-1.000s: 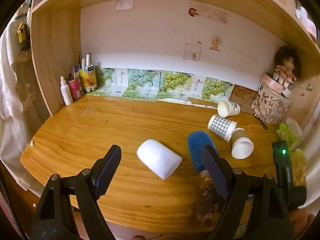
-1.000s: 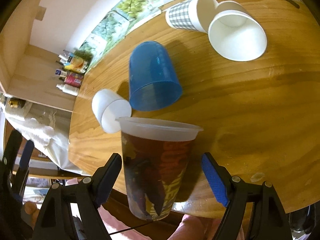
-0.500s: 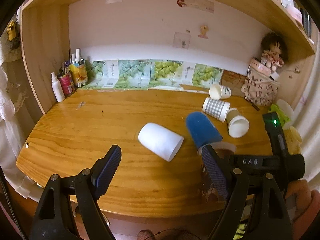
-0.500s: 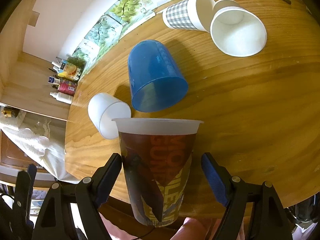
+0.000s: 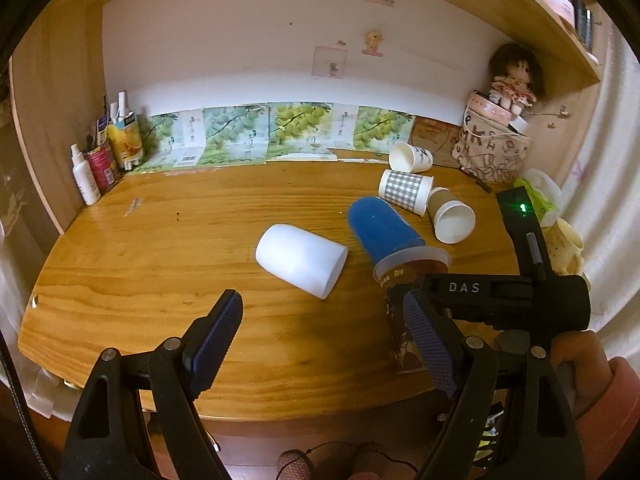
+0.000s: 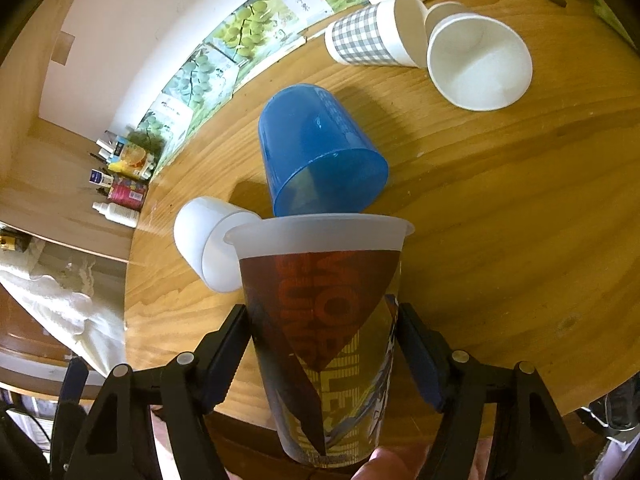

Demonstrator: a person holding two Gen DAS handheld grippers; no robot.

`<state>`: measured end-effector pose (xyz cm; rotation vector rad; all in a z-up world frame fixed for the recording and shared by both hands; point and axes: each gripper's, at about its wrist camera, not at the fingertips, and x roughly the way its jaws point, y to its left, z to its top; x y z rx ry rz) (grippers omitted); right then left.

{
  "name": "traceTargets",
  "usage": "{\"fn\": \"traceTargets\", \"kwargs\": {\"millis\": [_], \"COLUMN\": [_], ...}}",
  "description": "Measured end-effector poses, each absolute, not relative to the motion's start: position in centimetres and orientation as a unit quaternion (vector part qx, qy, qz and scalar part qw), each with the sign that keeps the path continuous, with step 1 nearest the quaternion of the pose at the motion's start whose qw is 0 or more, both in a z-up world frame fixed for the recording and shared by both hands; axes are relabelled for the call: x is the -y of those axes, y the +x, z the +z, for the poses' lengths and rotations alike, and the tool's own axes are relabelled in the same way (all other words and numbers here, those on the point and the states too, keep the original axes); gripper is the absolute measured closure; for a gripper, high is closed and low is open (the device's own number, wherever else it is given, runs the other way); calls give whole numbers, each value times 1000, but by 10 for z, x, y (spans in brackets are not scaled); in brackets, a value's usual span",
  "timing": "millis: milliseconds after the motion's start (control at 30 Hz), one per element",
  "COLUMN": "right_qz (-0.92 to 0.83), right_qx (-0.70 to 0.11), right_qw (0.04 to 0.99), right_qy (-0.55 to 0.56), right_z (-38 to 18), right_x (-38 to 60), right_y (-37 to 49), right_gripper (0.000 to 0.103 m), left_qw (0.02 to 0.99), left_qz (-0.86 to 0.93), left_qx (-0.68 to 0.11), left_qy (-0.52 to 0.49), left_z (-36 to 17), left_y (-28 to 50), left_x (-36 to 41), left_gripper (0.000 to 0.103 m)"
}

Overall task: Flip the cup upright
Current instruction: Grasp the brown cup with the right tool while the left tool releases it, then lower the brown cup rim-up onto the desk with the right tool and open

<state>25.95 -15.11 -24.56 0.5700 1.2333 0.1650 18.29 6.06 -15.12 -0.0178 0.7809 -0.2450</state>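
Note:
A printed brown plastic cup (image 6: 324, 340) stands mouth-up at the table's front edge; my right gripper (image 6: 324, 356) is closed around its sides. It also shows in the left wrist view (image 5: 404, 292), partly behind my left finger. My left gripper (image 5: 320, 336) is open and empty above the front of the wooden table (image 5: 160, 260). A blue cup (image 6: 320, 152) lies on its side just beyond the held cup, and a white cup (image 5: 300, 260) lies on its side to the left.
A checked cup (image 5: 406, 192), a brown paper cup (image 5: 452, 220) and a white printed cup (image 5: 410, 158) lie on their sides at the back right. Bottles (image 5: 104, 160) stand at the back left. A patterned bag with a doll (image 5: 496, 148) stands at the back right.
My right gripper's jaws have closed in from wide open onto the printed cup. The left gripper has drawn back and up, with the cups now seen farther off.

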Motion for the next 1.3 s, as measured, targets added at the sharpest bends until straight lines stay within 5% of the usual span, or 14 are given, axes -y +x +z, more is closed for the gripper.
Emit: {"fn": "traceTargets", "kwargs": {"millis": [733,1300], "right_qz": [35,-33], "right_qx": [-453,-268], "right_qw": [864,953], "right_qy": [216,136], "right_z": [-206,-198], "right_x": [134,108], "right_y": [230,198], "right_gripper": [30,30], "left_qw": [918,917], "left_qz": [-150,-126], "left_qx": [-368,-377], "left_qy": [5,36], "left_z": [-129,-124], "left_y": [177,168], "left_x": [-76,-98], "left_gripper": [18,18]}}
